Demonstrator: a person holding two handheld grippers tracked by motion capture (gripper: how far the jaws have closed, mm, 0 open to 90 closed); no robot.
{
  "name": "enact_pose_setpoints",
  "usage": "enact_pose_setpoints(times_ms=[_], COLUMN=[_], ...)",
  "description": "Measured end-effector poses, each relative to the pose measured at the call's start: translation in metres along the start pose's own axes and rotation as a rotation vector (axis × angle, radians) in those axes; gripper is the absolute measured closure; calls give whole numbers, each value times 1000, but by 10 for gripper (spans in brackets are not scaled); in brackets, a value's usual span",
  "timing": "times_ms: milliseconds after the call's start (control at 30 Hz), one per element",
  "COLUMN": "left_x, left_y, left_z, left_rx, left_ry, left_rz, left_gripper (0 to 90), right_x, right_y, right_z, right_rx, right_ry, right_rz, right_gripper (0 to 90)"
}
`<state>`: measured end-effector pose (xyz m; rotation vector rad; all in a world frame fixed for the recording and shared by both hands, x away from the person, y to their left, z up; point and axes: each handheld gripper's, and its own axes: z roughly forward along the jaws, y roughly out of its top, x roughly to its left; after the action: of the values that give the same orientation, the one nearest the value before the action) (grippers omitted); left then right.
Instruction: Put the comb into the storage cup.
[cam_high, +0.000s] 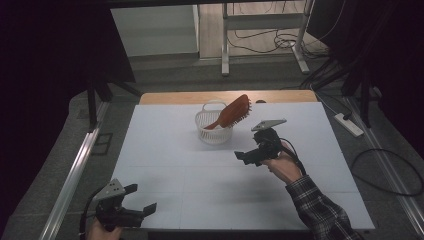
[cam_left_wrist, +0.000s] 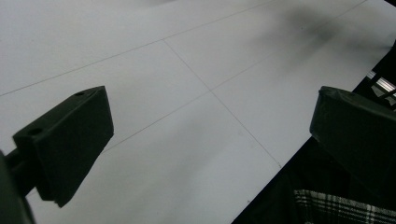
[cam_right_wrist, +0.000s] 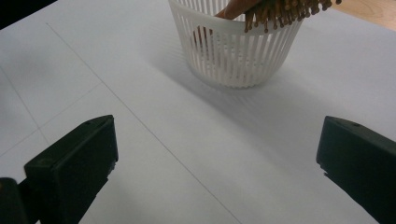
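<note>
A brown wooden hairbrush (cam_high: 234, 111) leans handle-down in a white slotted plastic basket (cam_high: 214, 131) on the white table (cam_high: 165, 150). The right gripper (cam_high: 248, 158) hovers just right of the basket, jaws apart. The left gripper (cam_high: 141, 199) sits well away from the basket at the table's near edge, jaws apart.

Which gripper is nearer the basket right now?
The right gripper, just in front of the basket; the left gripper sits at the table's near edge.

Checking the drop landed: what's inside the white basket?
A brown wooden hairbrush stands tilted in the white slatted plastic basket, handle end down inside, bristled head sticking out over the rim. The basket floor is hidden by the slats.
</note>
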<state>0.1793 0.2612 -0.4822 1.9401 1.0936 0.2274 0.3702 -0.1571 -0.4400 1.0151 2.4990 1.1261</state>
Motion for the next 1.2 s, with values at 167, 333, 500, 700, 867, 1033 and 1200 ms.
enact_pose_setpoints(times_ms=[167, 333, 500, 700, 867, 1033, 1200], left_x=[0, 0, 0, 1, 1, 1, 1], left_y=[0, 0, 0, 0, 0, 0, 0], left_z=[0, 0, 0, 0, 0, 0, 0], left_rx=[0, 0, 0, -1, -2, -1, -1], left_ry=[-1, -2, -2, -4, -4, -4, -5], left_rz=[1, 0, -2, -4, -6, -5, -6], left_gripper=[1, 3, 3, 3, 3, 4, 5], right_x=[0, 2, 3, 3, 1, 0, -4], right_y=[-4, -8, -10, -14, -17, -22, -29], right_z=[-2, -6, -11, -16, -21, -24, -29], right_rx=[14, -8, -33, -1, -14, -22, -34], right_ry=[19, 27, 17, 21, 19, 15, 7], right_rz=[-10, -10, -17, -27, -12, -6, 9], right_gripper=[0, 0, 0, 0, 0, 0, 0])
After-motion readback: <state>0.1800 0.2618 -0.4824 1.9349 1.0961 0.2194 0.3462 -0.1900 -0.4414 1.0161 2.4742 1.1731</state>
